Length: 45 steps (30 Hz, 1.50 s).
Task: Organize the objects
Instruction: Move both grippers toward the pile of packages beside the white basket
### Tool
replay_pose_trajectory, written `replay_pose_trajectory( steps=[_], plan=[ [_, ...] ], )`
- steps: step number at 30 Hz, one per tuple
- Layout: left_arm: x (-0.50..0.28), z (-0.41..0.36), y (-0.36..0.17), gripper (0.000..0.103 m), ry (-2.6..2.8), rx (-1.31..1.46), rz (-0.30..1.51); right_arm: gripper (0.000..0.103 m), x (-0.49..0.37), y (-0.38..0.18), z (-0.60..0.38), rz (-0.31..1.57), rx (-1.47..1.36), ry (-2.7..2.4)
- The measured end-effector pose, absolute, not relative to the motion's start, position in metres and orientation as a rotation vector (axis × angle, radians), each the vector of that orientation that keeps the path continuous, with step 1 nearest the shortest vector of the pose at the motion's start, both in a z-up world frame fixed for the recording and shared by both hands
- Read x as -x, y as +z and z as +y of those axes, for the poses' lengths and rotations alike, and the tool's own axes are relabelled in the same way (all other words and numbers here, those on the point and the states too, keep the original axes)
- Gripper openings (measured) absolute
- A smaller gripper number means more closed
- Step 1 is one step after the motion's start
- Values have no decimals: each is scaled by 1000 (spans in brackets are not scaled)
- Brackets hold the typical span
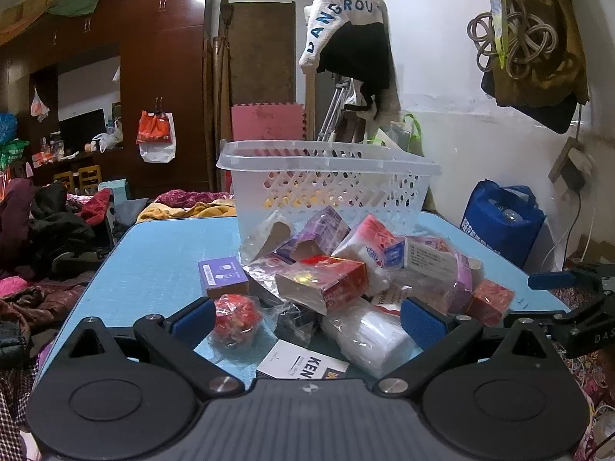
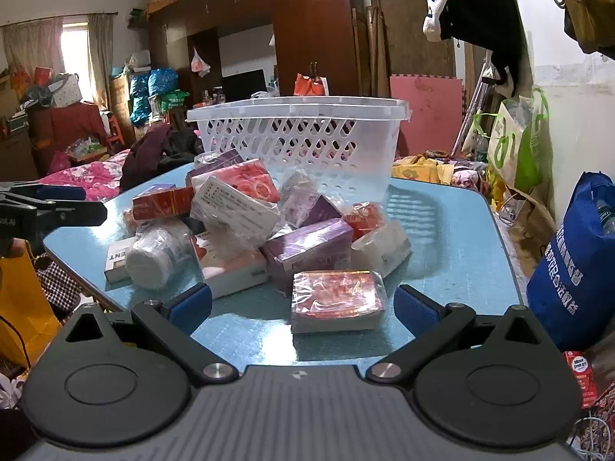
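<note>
A pile of wrapped boxes and packets lies on the blue table [image 1: 153, 261] in front of a clear perforated plastic basket [image 1: 326, 176]. My left gripper [image 1: 307, 320] is open at the near edge of the pile, with a red wrapped ball [image 1: 236, 317] by its left finger and a white wrapped packet [image 1: 369, 334] by its right finger. My right gripper [image 2: 303, 307] is open too, and a red wrapped box [image 2: 336, 299] lies between its fingers, apart from both pads. The basket [image 2: 296, 134] stands behind the pile in the right wrist view.
A purple box [image 1: 223, 276] and a white KENT box [image 1: 303, 363] lie near the left gripper. A blue bag [image 2: 572, 269] stands right of the table [image 2: 442, 246]. Clothes and bedding lie at the left. The other gripper [image 1: 576, 299] shows at the right edge.
</note>
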<state>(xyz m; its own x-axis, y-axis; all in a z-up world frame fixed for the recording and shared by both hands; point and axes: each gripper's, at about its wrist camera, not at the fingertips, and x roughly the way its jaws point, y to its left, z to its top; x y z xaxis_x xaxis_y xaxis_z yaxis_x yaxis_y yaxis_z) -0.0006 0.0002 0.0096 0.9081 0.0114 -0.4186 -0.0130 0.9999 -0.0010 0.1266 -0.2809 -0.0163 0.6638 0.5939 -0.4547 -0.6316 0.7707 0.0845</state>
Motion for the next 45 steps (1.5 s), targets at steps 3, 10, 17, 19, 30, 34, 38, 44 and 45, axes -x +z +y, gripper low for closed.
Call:
replay_pose_trajectory(
  steps=[3, 10, 17, 19, 30, 34, 38, 44, 45],
  plan=[
    [1, 0, 10, 103, 12, 2, 432, 103, -127, -17, -279, 487, 88, 691],
    [2, 2, 13, 103, 16, 5, 423, 103, -127, -17, -277, 483, 105, 682],
    [3, 3, 14, 103, 15, 6, 418, 103, -127, -16, -278, 475, 110, 673],
    [2, 3, 14, 103, 16, 6, 418, 103, -128, -16, -279, 474, 111, 669],
    [4, 4, 14, 103, 15, -1, 414, 103, -131, -17, -278, 477, 109, 663],
    [3, 4, 10, 103, 20, -18, 398, 103, -132, -21, -276, 473, 111, 659],
    [1, 11, 2, 103, 52, -18, 389, 103, -127, -23, -279, 340, 82, 672],
    [-3, 19, -20, 103, 11, -29, 468, 103, -129, -25, -274, 334, 123, 592],
    [0, 18, -22, 103, -1, -38, 464, 103, -133, -26, -277, 373, 96, 612]
  ],
)
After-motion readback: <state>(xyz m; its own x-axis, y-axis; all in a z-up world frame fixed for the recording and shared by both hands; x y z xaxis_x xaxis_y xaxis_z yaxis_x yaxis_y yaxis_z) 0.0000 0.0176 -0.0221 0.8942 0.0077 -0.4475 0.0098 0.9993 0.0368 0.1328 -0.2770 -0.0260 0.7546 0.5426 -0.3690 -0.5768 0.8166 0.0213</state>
